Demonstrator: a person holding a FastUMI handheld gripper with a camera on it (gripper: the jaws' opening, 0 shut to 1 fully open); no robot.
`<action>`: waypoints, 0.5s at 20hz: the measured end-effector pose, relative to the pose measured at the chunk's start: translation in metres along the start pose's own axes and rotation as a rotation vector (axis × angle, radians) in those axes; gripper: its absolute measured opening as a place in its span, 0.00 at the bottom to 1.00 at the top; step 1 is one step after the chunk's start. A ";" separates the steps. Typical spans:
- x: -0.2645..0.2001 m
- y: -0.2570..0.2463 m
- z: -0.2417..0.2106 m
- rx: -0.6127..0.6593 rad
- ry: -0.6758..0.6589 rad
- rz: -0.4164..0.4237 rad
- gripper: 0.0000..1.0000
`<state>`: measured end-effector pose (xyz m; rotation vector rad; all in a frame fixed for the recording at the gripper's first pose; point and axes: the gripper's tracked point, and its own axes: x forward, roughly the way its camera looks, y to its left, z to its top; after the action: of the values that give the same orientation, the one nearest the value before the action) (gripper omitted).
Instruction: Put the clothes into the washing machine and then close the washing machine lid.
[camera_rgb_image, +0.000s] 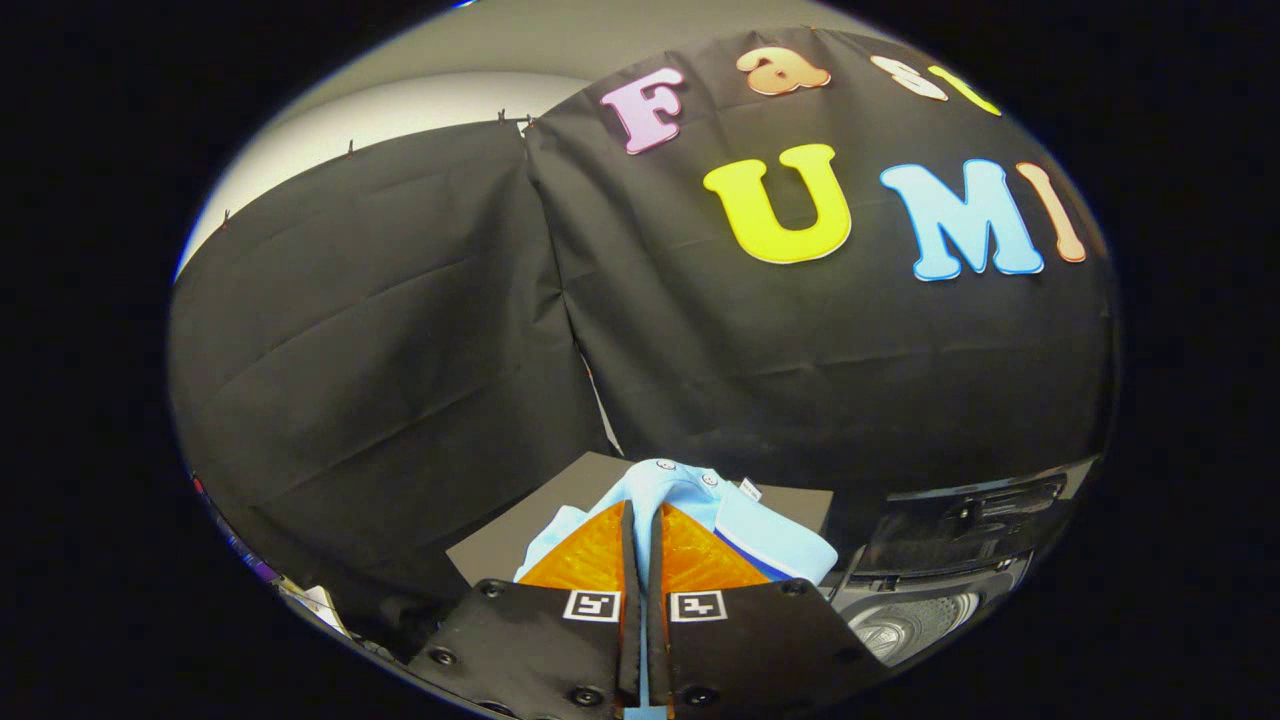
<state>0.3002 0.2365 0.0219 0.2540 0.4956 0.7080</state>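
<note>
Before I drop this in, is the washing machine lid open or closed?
Open: the washing machine shows its drum, lid raised behind.

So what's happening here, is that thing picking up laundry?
Yes. The hand-held gripper has its two fingers closed on a light blue shirt, a fold pinched between them and the rest bunched just ahead. The washing machine sits off to the right with its drum opening showing, so the shirt has not gone in yet.

We see light blue garment (690, 500) with white buttons and darker blue trim, bunched, pinched between the closed fingers, raised over a dark board, washing machine (930, 590) just to its right, lid up, metal drum showing
</note>
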 end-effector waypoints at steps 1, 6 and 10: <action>-0.009 -0.006 0.003 0.006 -0.013 -0.009 0.04; -0.046 -0.037 0.019 0.008 -0.070 -0.056 0.04; -0.074 -0.062 0.022 0.007 -0.102 -0.098 0.04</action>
<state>0.2976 0.1395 0.0425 0.2689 0.4109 0.5954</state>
